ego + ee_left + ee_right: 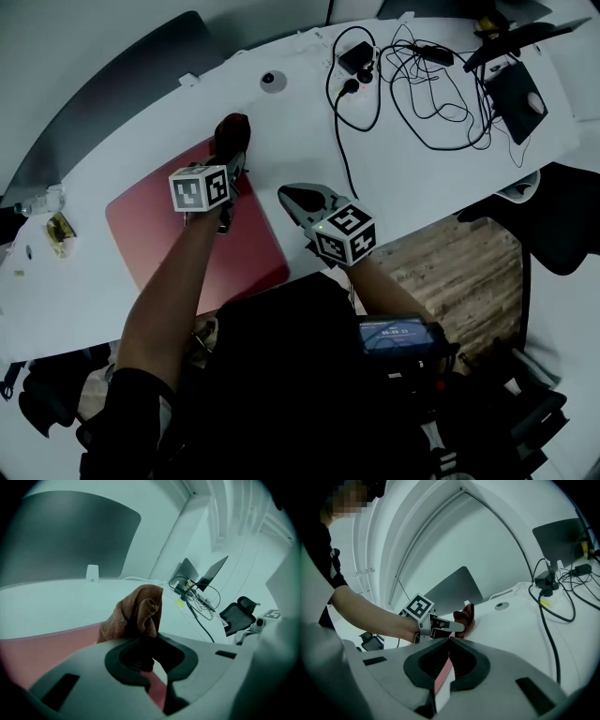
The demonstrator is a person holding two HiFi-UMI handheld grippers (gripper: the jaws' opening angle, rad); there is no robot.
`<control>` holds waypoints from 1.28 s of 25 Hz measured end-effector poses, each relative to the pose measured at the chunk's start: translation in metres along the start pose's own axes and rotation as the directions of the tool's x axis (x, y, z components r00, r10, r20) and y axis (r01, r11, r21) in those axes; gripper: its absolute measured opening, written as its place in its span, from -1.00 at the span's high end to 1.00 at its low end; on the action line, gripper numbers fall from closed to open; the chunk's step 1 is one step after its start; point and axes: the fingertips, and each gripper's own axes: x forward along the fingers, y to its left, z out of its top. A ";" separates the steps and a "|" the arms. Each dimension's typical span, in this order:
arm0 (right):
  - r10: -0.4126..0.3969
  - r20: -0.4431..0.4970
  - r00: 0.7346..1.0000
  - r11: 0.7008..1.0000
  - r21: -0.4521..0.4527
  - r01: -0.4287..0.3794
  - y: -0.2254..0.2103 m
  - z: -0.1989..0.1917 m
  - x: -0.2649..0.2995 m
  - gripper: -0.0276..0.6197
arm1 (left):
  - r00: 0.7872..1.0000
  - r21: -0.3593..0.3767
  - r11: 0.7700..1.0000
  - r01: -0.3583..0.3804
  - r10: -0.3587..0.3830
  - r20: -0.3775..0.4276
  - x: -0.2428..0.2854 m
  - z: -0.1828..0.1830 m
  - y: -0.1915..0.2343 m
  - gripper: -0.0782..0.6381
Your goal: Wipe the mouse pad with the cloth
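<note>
A red mouse pad point(169, 234) lies on the white table point(300, 141), near its front edge. My left gripper point(232, 161) is over the pad's far corner, shut on a bunched brown cloth point(232, 129). In the left gripper view the cloth point(138, 611) stands up from the jaws, with the pad point(42, 651) below it. My right gripper point(298, 199) sits by the pad's right edge with its jaws closed together. In the right gripper view, the pad's edge point(443, 674) shows below the right gripper point(449, 639), with the left gripper point(440, 625) and cloth point(465, 616) beyond.
Tangled black cables point(422, 84) and a power adapter point(356, 58) cover the table's far right. A dark pad with a mouse point(520, 98) lies at the right end. A round grommet point(272, 82) is behind the cloth. A grey panel point(112, 84) borders the far left.
</note>
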 end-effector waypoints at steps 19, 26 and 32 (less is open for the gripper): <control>-0.001 0.001 1.000 0.999 -0.051 0.001 0.024 0.000 0.005 0.83 | 0.965 0.150 0.978 0.148 -0.176 0.196 -0.069 0.017 -0.054 0.62; 0.058 0.003 0.998 0.992 -0.109 -0.057 0.060 0.005 0.008 0.83 | 0.947 0.122 0.989 0.088 -0.121 0.298 -0.137 0.006 -0.044 0.62; 0.143 -0.002 0.990 0.975 -0.171 -0.142 0.100 0.008 0.018 0.83 | 0.925 0.108 0.994 0.002 -0.043 0.378 -0.199 -0.005 -0.031 0.62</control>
